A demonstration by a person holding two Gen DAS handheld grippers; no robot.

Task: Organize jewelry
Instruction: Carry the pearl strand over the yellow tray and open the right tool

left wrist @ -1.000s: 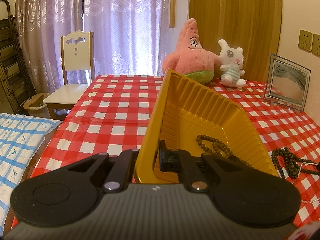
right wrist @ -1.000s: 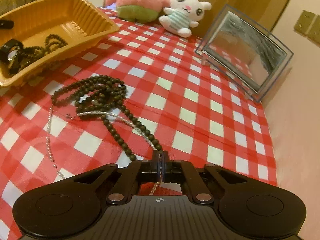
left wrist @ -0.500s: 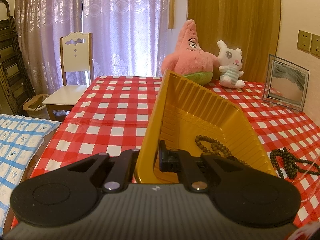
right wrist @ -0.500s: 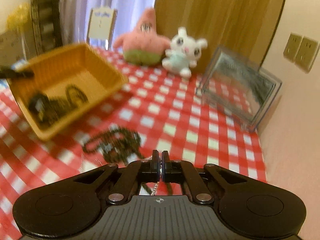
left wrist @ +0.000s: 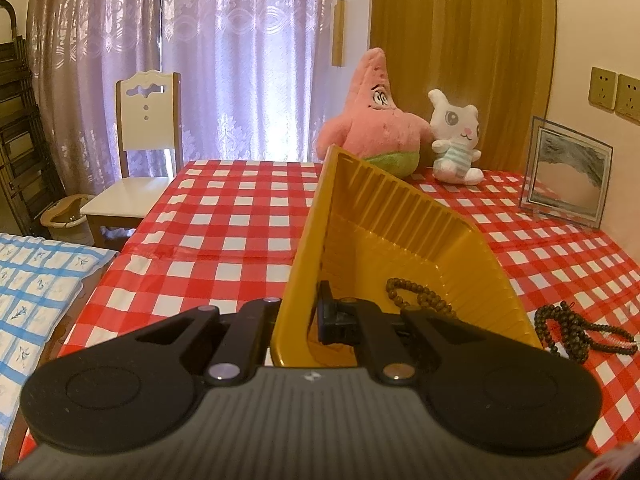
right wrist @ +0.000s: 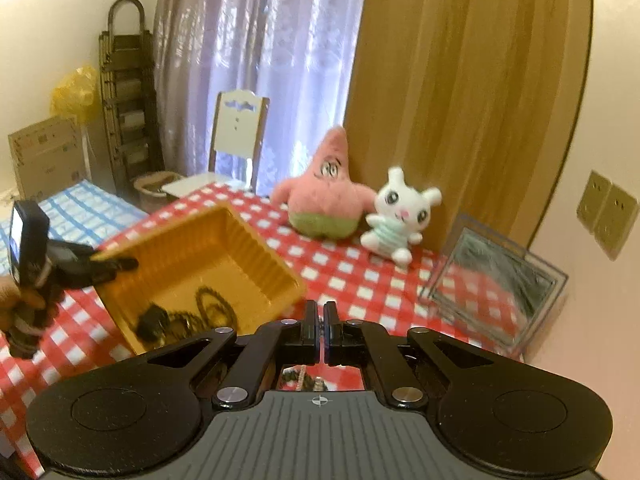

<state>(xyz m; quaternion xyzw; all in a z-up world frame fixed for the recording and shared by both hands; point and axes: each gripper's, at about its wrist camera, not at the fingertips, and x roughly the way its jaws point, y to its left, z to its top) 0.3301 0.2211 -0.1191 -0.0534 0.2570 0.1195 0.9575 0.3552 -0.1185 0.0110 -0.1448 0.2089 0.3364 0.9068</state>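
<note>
Two grippers share this step, and the work lies in how they meet. The left gripper (left wrist: 298,312) has its fingers clamped on the near wall of the yellow ribbed tray (left wrist: 400,216), one finger outside and one inside. It holds the tray tipped so that its open mouth faces the right-hand side of the checked table (left wrist: 224,216). One strand of dark beads (left wrist: 420,296) already lies in the tray's low corner. The right gripper (right wrist: 320,320) hangs above the table, beside the tray's far corner, with its fingers closed to a hairline. A pale thin chain (right wrist: 303,376) shows just beneath them and is probably pinched there, though the pinch itself is hidden. A heap of dark wooden beads (left wrist: 568,332) lies on the cloth just beside the tray, toward the table's right edge. Whether part of it hangs from the chain cannot be told. To do this well, hold the tray steady at its tilt and carry the chain across high enough for its dangling end to clear the rim. Bring the fingers over the middle of the tray, lower them until the slack pools on the floor, and only then open them. A fast swing could whip the tail over the wall or drag tangled beads along.
</note>
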